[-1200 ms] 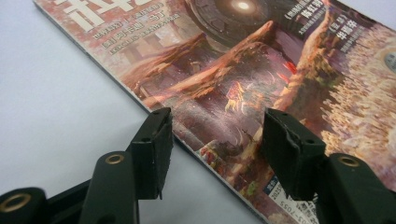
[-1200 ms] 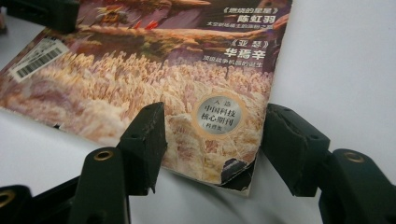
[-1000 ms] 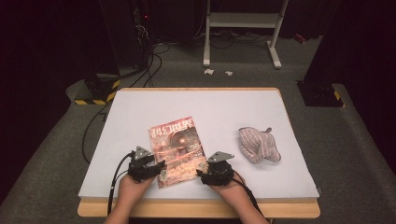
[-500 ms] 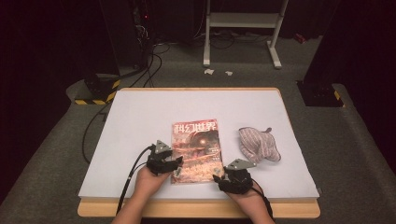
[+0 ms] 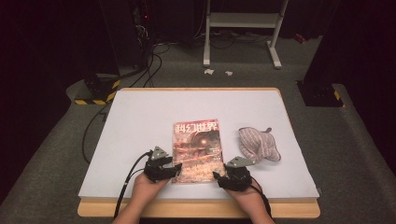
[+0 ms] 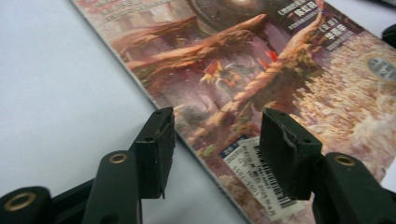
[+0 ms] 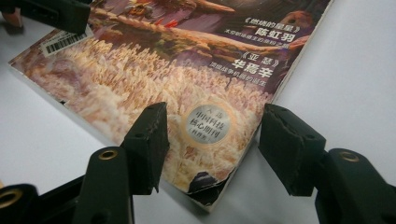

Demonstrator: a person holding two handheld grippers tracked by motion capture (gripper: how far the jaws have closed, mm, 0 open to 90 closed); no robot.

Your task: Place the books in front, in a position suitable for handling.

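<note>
Both open tongs (image 5: 175,169) (image 5: 218,176) straddle the magazine's (image 5: 196,147) near corners.

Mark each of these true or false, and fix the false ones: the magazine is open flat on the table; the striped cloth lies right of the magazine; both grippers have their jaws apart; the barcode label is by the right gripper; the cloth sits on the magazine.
1. The magazine is open flat. False: it lies closed, cover up.
2. The striped cloth lies right of the magazine. True.
3. The left gripper and right gripper both have jaws apart. True.
4. The barcode label is by the right gripper. False: it sits at the left gripper's corner.
5. The cloth sits on the magazine. False: it lies beside it on the table.
</note>
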